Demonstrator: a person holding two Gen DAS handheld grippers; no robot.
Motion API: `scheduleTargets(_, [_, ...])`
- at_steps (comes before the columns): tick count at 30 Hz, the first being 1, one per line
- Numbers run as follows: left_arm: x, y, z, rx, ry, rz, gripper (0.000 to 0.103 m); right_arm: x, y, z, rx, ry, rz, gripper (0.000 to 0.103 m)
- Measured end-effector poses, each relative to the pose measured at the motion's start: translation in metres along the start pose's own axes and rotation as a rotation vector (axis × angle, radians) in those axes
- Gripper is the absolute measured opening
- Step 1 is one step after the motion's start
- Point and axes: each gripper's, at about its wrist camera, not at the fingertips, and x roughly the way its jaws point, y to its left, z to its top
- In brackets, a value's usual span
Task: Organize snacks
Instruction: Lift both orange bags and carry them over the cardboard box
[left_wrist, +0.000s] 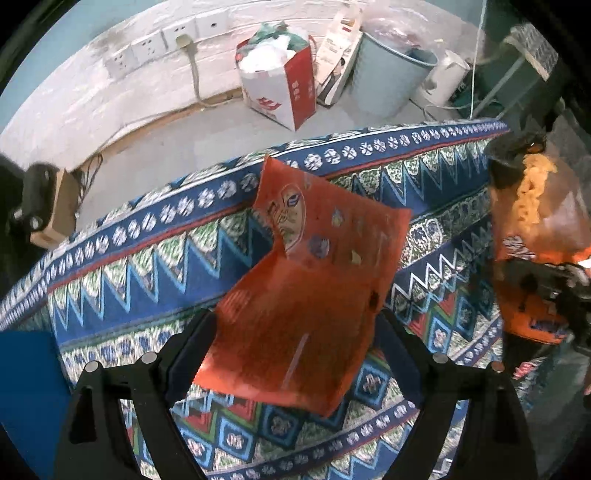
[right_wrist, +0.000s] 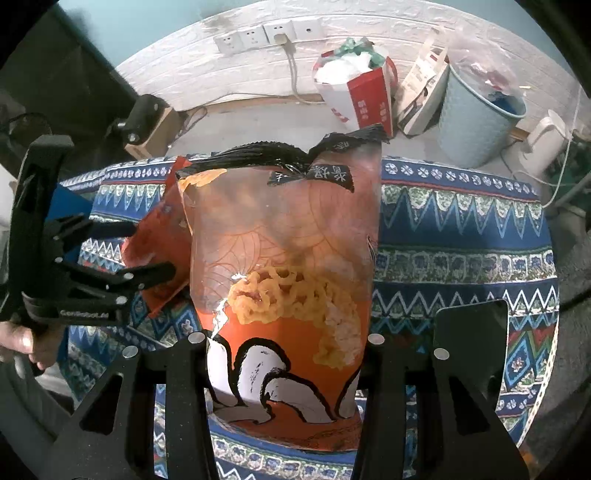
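Patterned tablecloth (right_wrist: 461, 236) bears chip bag (right_wrist: 288, 266) crowding red packet (left_wrist: 306, 295).

The patterned worktop (right_wrist: 461, 221) lies bare along its far edge and right side, leaving open room there. A large orange snack bag (right_wrist: 288, 280) fills the middle, clamped in the right gripper (right_wrist: 284, 343). Just left of it, a red packet (left_wrist: 306, 288) sits between the wide-apart left gripper (left_wrist: 295, 332).
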Motion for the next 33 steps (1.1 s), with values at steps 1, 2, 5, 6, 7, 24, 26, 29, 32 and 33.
scheduleTargets(1, [0.005,-0.005,0.001,0.022,-0.001,0.024,0.089,-0.001,-0.001,0.000,0.002,-0.001,-0.001,0.043])
scheduleTargets(2, [0.010,-0.009,0.002,0.041,0.001,0.054,0.089,-0.001,-0.002,-0.001,0.005,0.000,-0.003,0.043])
scheduleTargets(5, [0.017,-0.018,0.001,0.075,0.007,0.098,0.093,-0.001,-0.004,-0.002,0.010,0.000,-0.008,0.043])
scheduleTargets(6, [0.019,-0.020,0.001,0.084,0.005,0.106,0.093,-0.002,-0.004,-0.003,0.011,-0.001,-0.009,0.043])
scheduleTargets(7, [0.021,-0.022,0.001,0.088,0.003,0.103,0.093,-0.002,-0.004,-0.003,0.012,-0.002,-0.010,0.043])
scheduleTargets(24, [-0.004,-0.029,-0.031,0.140,-0.046,0.022,0.033,-0.003,0.009,-0.005,-0.003,-0.011,-0.047,0.043])
scheduleTargets(26, [-0.011,-0.025,-0.034,0.133,-0.061,0.024,0.033,-0.006,0.013,-0.003,-0.009,-0.018,-0.054,0.043])
scheduleTargets(29, [-0.023,-0.019,-0.041,0.116,-0.076,0.018,0.033,-0.012,0.020,-0.001,-0.023,-0.033,-0.069,0.043])
scheduleTargets(32, [-0.038,-0.013,-0.048,0.098,-0.090,0.020,0.033,-0.018,0.029,0.000,-0.035,-0.047,-0.076,0.043])
scheduleTargets(33, [-0.044,-0.011,-0.051,0.091,-0.098,0.021,0.033,-0.021,0.033,0.001,-0.038,-0.052,-0.077,0.043])
